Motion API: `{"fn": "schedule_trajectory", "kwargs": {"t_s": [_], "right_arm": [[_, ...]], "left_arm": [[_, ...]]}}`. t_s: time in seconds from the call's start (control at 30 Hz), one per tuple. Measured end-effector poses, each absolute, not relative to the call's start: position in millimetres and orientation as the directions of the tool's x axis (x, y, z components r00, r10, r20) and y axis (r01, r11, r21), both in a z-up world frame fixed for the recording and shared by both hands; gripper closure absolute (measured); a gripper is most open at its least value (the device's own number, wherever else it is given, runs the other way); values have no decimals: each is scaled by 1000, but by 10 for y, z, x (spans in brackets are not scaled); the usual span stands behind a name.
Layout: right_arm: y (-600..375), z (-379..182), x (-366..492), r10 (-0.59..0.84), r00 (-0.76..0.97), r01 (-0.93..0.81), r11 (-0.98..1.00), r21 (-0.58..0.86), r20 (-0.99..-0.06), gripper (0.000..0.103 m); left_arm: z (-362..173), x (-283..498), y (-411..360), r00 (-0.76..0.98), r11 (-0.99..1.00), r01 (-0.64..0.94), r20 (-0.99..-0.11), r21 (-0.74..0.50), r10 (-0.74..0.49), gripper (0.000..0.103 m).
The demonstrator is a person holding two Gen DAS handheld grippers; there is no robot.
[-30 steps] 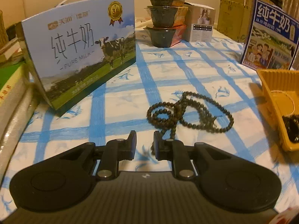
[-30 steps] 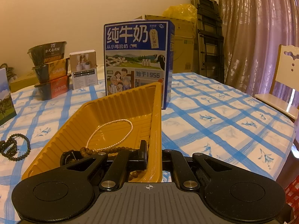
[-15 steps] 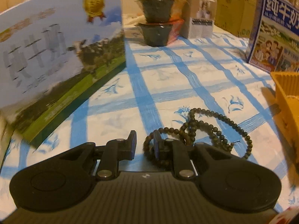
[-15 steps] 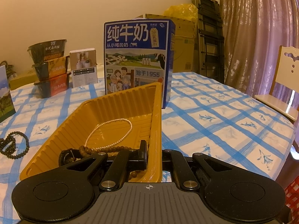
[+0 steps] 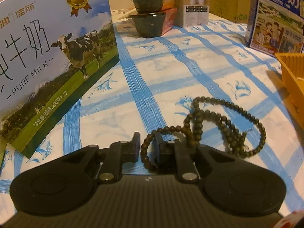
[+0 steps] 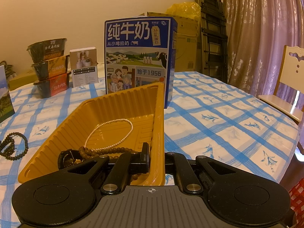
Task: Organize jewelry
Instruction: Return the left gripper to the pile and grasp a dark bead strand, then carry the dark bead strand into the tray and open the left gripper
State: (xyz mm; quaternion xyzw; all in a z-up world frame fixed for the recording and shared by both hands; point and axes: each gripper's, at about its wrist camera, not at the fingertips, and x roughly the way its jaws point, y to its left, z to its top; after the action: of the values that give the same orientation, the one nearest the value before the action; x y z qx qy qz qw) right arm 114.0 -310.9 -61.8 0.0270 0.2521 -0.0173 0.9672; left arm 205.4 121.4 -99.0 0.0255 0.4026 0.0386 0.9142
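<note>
Jaws of the left gripper (image 5: 146, 144) stand a narrow gap apart, not yet closed, with one loop of the dark bead strand (image 5: 224, 127) lying between them on the checked tablecloth (image 5: 190, 60). Most of the strand sprawls ahead and to the right of the jaws in overlapping coils. Whether the fingertips already touch the beads is hard to tell, since the right finger hides part of the loop.

Over on the other side, the right gripper (image 6: 156, 158) has its jaws drawn in on the near wall of the yellow tray (image 6: 114, 102): one finger sits inside the tray, the other outside, and the rim runs up between them. It seems to be steadying the tray. Just ahead and to the left of that inner finger lie a brown bead bracelet (image 6: 106, 150) and a dark round piece (image 6: 69, 158), perhaps a watch; farther ahead rests a pearl necklace (image 6: 114, 131). From this view the dark bead strand shows well off to the left of the jaws, outside the tray.

The step in hand looks like picking up the last loose strand. The next move calls for closing the left jaws fully on the loop, lifting high enough that the trailing coils clear the cloth, then carrying it right, over the tray wall. A pinch on a single loop may let the beads slip or swing.
</note>
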Motion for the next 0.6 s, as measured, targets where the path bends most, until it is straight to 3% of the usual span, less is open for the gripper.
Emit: {"fn": "schedule_trajectory", "kwargs": {"t_s": [0.23, 0.6], "right_arm": [[-3087, -618, 1149, -20, 872, 47, 998, 43, -488, 97], [-3058, -603, 1156, -14, 874, 41, 998, 44, -485, 97]], "left_arm": [[-859, 1928, 1227, 666, 996, -72, -742, 44, 81, 97], [-129, 1464, 1140, 778, 993, -75, -628, -88, 4, 97]]}}
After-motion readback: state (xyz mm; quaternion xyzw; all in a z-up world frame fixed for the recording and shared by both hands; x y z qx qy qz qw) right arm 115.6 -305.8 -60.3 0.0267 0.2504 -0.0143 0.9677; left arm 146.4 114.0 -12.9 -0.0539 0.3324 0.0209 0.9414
